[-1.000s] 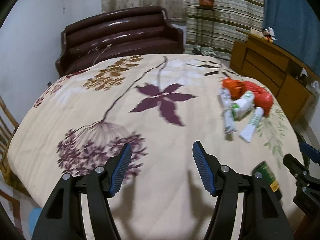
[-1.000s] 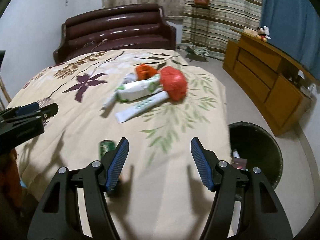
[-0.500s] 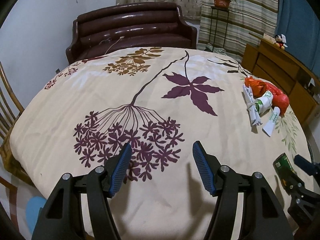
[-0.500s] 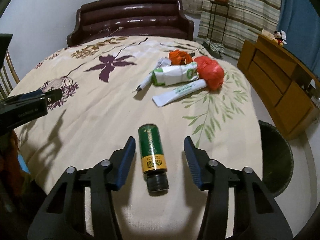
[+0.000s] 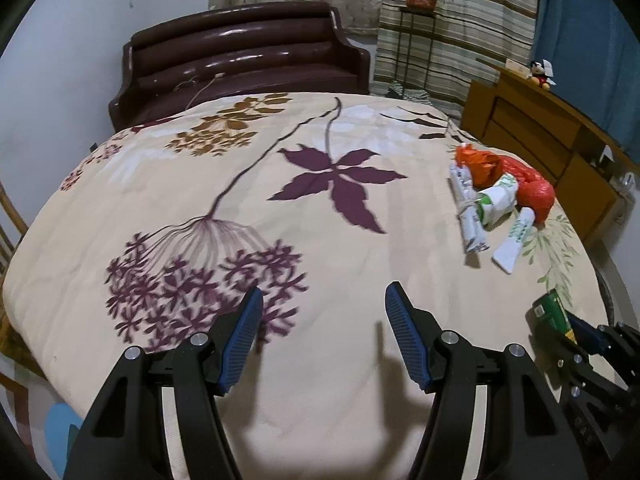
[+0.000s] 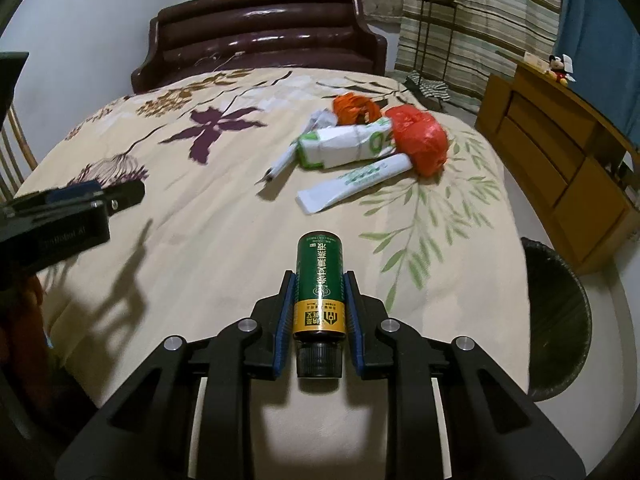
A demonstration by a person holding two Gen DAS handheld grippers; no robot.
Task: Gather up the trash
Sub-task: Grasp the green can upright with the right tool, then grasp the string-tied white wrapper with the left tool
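My right gripper [image 6: 319, 300] is shut on a green bottle [image 6: 319, 280] with a gold band and black cap, lying on the floral tablecloth [image 6: 200, 248]; the bottle also shows in the left wrist view [image 5: 552, 314]. Farther back lies a trash pile: a red plastic bag [image 6: 418, 138], an orange bag [image 6: 356, 108], a white-green wrapper [image 6: 344, 148], a white tube [image 6: 352, 184] and a rolled paper [image 6: 286, 162]. The pile shows at the right in the left wrist view [image 5: 496, 196]. My left gripper [image 5: 324, 336] is open and empty over the cloth near the front edge.
A dark waste bin [image 6: 560, 312] stands on the floor right of the table. A wooden dresser [image 6: 560, 152] is at the far right, a brown sofa [image 6: 260, 28] behind the table, a wooden chair [image 5: 8, 232] at the left edge.
My right gripper moved forward around the green bottle and closed on it. My left gripper stayed open and swung a little over the cloth.
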